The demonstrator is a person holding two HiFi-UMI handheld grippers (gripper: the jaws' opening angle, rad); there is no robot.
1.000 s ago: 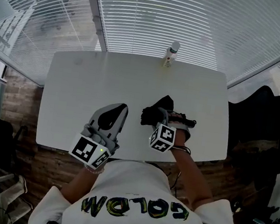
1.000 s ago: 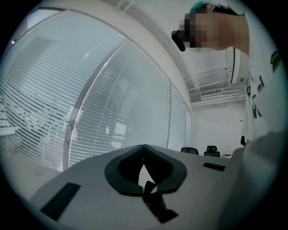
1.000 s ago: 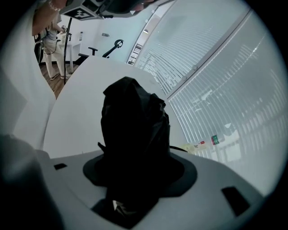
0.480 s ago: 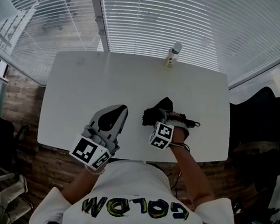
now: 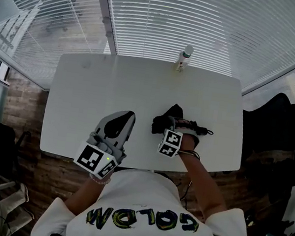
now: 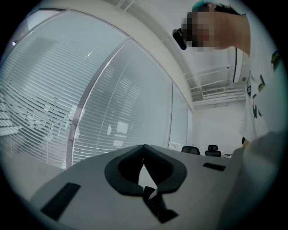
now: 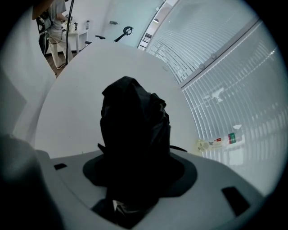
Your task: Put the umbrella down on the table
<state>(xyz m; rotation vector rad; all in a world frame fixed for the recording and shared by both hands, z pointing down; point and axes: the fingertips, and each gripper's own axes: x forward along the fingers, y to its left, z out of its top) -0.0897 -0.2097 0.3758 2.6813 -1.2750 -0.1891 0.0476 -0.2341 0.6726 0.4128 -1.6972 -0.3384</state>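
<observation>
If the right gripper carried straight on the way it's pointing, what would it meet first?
The white table. The right gripper points steeply down with the folded black umbrella clamped in its jaws, so the umbrella would reach the tabletop first; whether it already touches is unclear.

bottle [image 5: 182, 58]: standing far ahead of you, beside blinds
blinds [image 5: 167, 19]: closed, facing you
chair [image 5: 274, 124]: black, on your right
floor [image 5: 24, 105]: brown planks

Counting one white desk [image 5: 86, 90], one black umbrella [image 5: 163, 121], one bottle [image 5: 182, 58] standing at twelve o'clock, and two grippers, left gripper [image 5: 128, 114] and right gripper [image 5: 170, 126], at six o'clock.
</observation>
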